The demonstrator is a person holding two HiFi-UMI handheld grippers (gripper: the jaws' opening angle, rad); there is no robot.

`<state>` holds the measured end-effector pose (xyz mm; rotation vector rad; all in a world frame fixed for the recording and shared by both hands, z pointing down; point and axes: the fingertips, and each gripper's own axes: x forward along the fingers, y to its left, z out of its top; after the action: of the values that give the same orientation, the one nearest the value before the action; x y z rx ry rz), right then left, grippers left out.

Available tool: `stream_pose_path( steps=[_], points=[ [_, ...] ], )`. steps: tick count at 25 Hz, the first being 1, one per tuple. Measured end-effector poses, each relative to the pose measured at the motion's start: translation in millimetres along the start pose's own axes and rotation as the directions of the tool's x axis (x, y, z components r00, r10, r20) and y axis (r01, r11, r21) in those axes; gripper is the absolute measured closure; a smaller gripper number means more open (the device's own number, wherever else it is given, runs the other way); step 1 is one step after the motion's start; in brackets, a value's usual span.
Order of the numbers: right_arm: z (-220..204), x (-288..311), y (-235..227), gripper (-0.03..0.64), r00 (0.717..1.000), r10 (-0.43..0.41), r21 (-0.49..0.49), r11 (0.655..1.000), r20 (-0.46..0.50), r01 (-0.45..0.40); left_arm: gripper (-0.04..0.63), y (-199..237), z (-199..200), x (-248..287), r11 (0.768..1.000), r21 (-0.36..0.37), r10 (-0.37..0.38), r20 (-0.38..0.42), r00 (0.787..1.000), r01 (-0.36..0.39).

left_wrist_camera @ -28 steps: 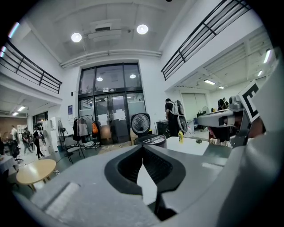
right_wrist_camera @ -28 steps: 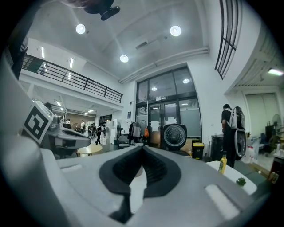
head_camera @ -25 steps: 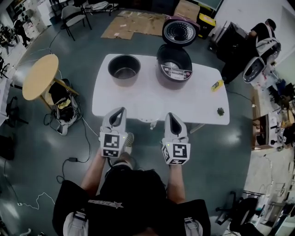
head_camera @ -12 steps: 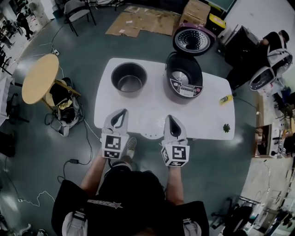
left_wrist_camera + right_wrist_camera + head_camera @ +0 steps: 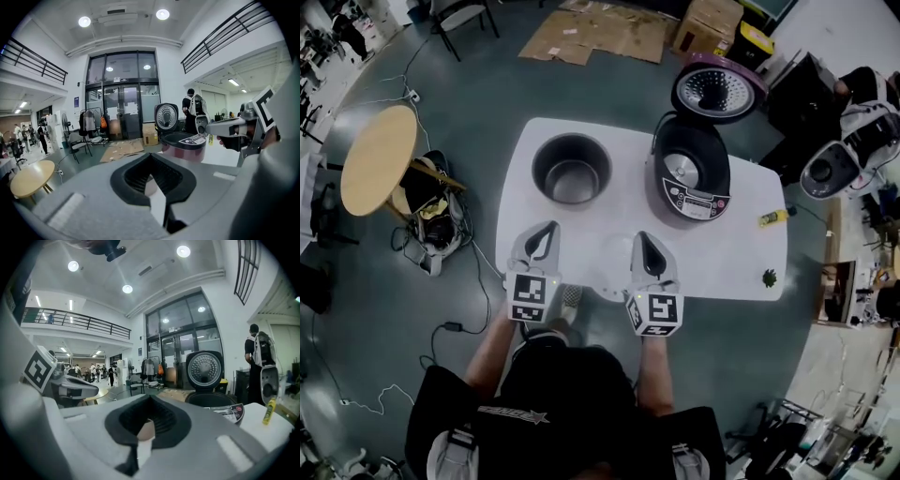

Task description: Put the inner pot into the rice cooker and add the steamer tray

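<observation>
The dark metal inner pot point(image 5: 572, 169) stands on the white table point(image 5: 722, 267), left of the rice cooker point(image 5: 694, 173), whose lid point(image 5: 717, 91) is up. A pale round steamer tray point(image 5: 611, 267) lies faintly visible at the near table edge, between my two grippers. My left gripper point(image 5: 546, 230) and right gripper point(image 5: 643, 240) are side by side over that edge, both shut and empty. The left gripper view shows its jaws point(image 5: 151, 159) closed, with the cooker point(image 5: 183, 143) ahead. In the right gripper view the jaws point(image 5: 149, 401) are closed, and the cooker point(image 5: 215, 401) is ahead to the right.
A yellow item point(image 5: 773, 217) and a small dark object point(image 5: 769, 277) lie at the table's right end. A round wooden side table point(image 5: 378, 159) stands to the left, with cables on the floor. A person point(image 5: 853, 84) stands beyond the right end.
Both grippers have advanced together toward the table, staying shut. Their tips were short of the near edge; now they are over it, and the pot and cooker are closer.
</observation>
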<state>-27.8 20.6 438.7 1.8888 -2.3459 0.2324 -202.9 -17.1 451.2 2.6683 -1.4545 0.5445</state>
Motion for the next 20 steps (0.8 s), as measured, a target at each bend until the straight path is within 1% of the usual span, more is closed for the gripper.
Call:
stream_pose_path(
  steps=[5, 8, 12, 13, 16, 17, 19, 20],
  points=[
    [-4, 28, 3, 0.614, 1.0, 0.013, 0.009, 1.0, -0.017, -0.012, 0.584, 14, -8, 18, 1.0, -0.002, -0.009, -0.023, 1.0, 0.008],
    [-8, 45, 3, 0.613, 0.999, 0.013, 0.024, 1.0, -0.032, -0.013, 0.584, 25, -16, 27, 1.0, -0.007, -0.005, -0.05, 0.999, 0.004],
    [-13, 67, 2, 0.612, 0.998, 0.019, 0.043, 0.999, -0.052, -0.017, 0.583, 42, -20, 38, 0.999, -0.044, 0.01, -0.051, 0.999, -0.013],
    [-14, 73, 3, 0.601, 0.998, 0.028, 0.052, 0.998, -0.057, -0.025, 0.581, 46, -22, 40, 0.998, -0.053, 0.018, -0.053, 0.998, -0.021],
    [-19, 88, 6, 0.508, 0.996, 0.055, 0.071, 0.996, -0.076, -0.05, 0.58, 59, -28, 49, 0.996, -0.075, 0.041, -0.073, 0.997, -0.046],
    [-21, 93, 7, 0.479, 0.995, 0.06, 0.074, 0.996, -0.081, -0.054, 0.558, 62, -29, 52, 0.995, -0.084, 0.044, -0.078, 0.996, -0.05],
    [-23, 104, 7, 0.458, 0.994, 0.065, 0.083, 0.995, -0.086, -0.057, 0.472, 68, -32, 58, 0.993, -0.103, 0.041, -0.086, 0.995, -0.049],
    [-24, 109, 7, 0.43, 0.994, 0.067, 0.091, 0.994, -0.087, -0.059, 0.446, 70, -34, 61, 0.993, -0.113, 0.036, -0.091, 0.995, -0.046]
  ],
)
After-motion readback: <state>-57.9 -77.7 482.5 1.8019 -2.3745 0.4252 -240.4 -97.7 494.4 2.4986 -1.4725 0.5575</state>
